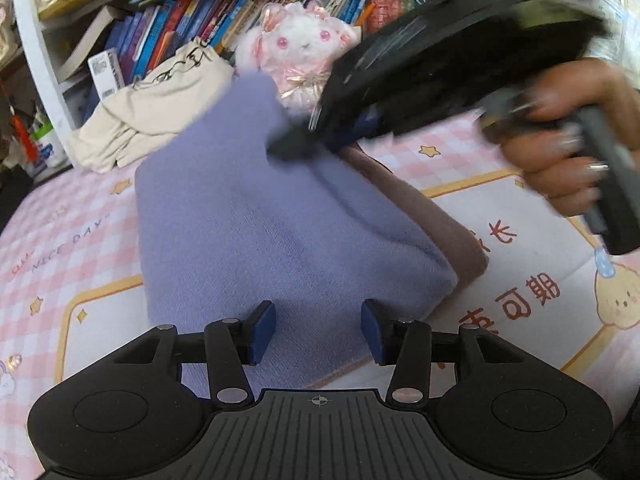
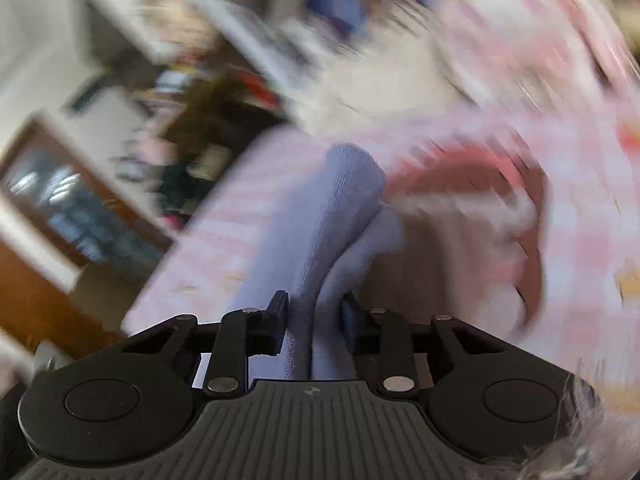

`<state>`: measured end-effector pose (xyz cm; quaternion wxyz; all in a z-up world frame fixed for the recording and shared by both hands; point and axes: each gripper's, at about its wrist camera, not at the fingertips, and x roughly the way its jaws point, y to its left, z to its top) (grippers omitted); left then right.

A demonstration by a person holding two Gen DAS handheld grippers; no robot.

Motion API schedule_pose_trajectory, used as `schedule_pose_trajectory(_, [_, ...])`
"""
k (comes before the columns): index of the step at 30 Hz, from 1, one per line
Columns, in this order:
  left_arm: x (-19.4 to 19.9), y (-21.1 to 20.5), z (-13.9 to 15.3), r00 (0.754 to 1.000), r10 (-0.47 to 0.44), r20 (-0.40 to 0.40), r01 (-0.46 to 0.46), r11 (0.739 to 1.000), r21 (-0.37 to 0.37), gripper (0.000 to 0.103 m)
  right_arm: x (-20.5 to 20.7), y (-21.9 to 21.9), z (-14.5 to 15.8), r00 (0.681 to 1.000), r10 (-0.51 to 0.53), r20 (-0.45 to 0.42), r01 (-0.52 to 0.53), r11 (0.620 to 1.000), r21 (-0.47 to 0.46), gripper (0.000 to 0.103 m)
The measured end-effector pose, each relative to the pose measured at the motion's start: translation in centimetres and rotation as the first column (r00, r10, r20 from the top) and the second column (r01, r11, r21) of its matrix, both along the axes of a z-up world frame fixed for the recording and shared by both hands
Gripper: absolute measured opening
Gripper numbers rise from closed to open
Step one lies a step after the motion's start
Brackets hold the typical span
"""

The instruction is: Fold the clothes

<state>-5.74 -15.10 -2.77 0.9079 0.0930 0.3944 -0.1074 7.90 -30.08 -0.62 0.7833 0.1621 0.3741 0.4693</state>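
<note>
A lavender knit garment lies on the pink checked bedsheet, with one corner lifted up toward the back. My left gripper is open, its blue pads just above the garment's near edge, holding nothing. My right gripper shows blurred in the left wrist view, pinching the raised far corner. In the right wrist view the right gripper is shut on a bunched fold of the lavender garment. A brown garment lies under the lavender one, at its right side.
A cream garment is heaped at the back left. A pink and white plush toy sits before a bookshelf. The hand holding the right gripper is at the right. The right wrist view is heavily motion-blurred.
</note>
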Motion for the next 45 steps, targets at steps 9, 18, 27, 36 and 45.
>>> schedule_pose_trajectory(9, [0.4, -0.2, 0.3, 1.0, -0.009, -0.026, 0.009, 1.0, -0.001, 0.05, 1.0, -3.3, -0.2, 0.98, -0.195, -0.039, 0.192, 0.978, -0.077, 0.038])
schedule_pose_trajectory(18, [-1.1, -0.2, 2.9, 0.996, 0.016, 0.092, -0.013, 0.999, -0.038, 0.066, 1.5, -1.7, -3.1, 0.966, -0.214, -0.144, 0.187, 0.966, -0.18, 0.058])
schedule_pose_trajectory(27, [0.6, 1.0, 1.3, 0.992, 0.12, 0.028, -0.12, 0.993, 0.017, 0.067, 0.1, 0.8, -1.8, 0.988, -0.138, -0.072, 0.121, 0.97, -0.21, 0.056])
schedule_pose_trajectory(36, [0.8, 0.9, 1.1, 0.991, 0.13, 0.017, -0.13, 0.991, 0.022, 0.069, -3.2, 2.9, 0.2, 0.987, -0.055, 0.153, 0.099, 0.951, -0.293, 0.016])
schedule_pose_trajectory(45, [1.3, -0.1, 0.7, 0.996, 0.086, -0.004, -0.085, 0.994, 0.071, 0.07, -2.1, 1.9, -3.5, 0.984, -0.162, 0.071, 0.176, 0.928, -0.329, 0.023])
